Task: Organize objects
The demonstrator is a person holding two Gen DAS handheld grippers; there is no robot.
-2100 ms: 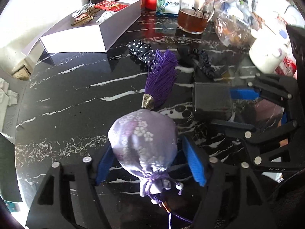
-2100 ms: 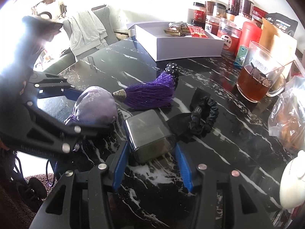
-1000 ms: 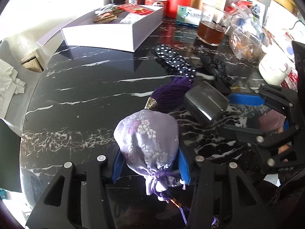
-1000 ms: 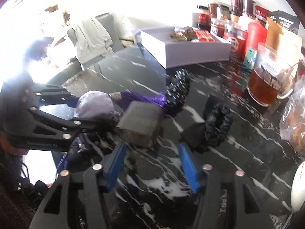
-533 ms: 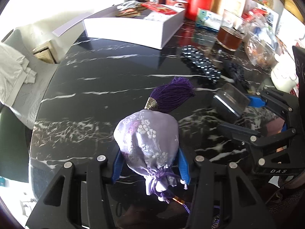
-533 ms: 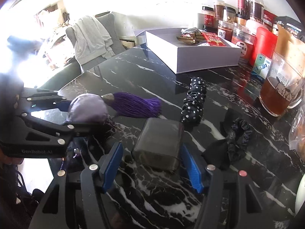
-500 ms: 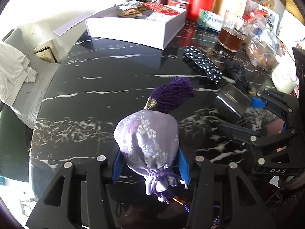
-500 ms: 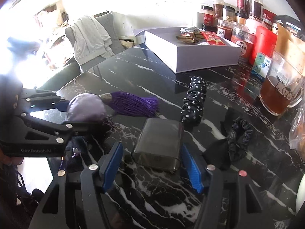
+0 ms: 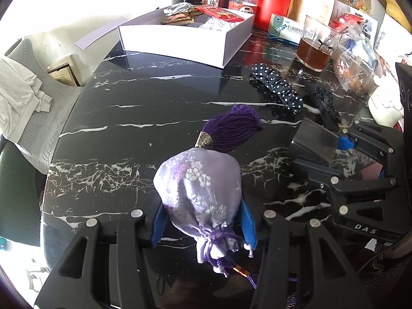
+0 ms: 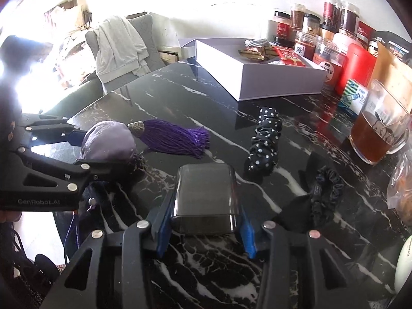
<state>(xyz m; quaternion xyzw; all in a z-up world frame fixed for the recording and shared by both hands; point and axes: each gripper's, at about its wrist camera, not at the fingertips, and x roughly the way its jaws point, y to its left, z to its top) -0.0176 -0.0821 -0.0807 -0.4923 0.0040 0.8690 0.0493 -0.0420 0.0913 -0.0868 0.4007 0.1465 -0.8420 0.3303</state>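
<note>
Left wrist view: the left gripper pinches a lilac embroidered pouch between its blue pads over the black marble table, its purple tassel trailing on the stone. Right wrist view: the right gripper is closing, blue pads against both sides of a smoky translucent box, while a polka-dot scrunchie and black scrunchie lie nearby, short of the white box.
</note>
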